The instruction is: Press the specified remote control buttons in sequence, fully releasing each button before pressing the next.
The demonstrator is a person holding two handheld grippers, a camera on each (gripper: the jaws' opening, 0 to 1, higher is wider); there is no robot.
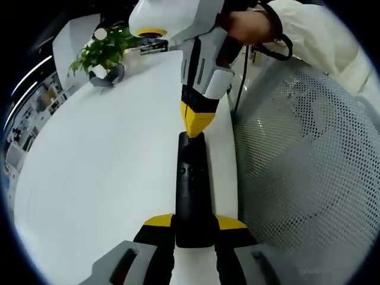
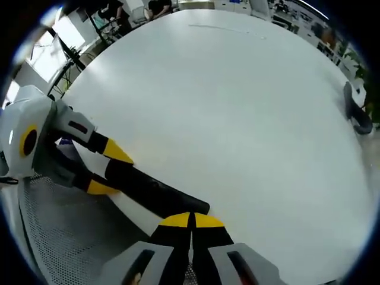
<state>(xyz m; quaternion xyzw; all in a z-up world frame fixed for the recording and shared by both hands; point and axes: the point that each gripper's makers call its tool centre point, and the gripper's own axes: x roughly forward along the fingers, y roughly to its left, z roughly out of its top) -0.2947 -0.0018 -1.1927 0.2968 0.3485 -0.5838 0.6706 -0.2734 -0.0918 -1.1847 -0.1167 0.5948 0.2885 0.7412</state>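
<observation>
The left tool (image 1: 194, 227) is pinching the near end of the black remote (image 1: 193, 178) low in the frame's centre, while the right tool (image 2: 191, 221), tips pressed together, touches its far end; push too hard and the remote could pivot out of that grip. It also hangs right along the white table (image 2: 237, 119) edge with a mesh chair (image 1: 303, 166) on the right of the frame, so open room is only up and left over the table

Remote (image 1: 193, 190) lies on table (image 1: 101, 172), plant (image 1: 104, 50) beyond.
</observation>
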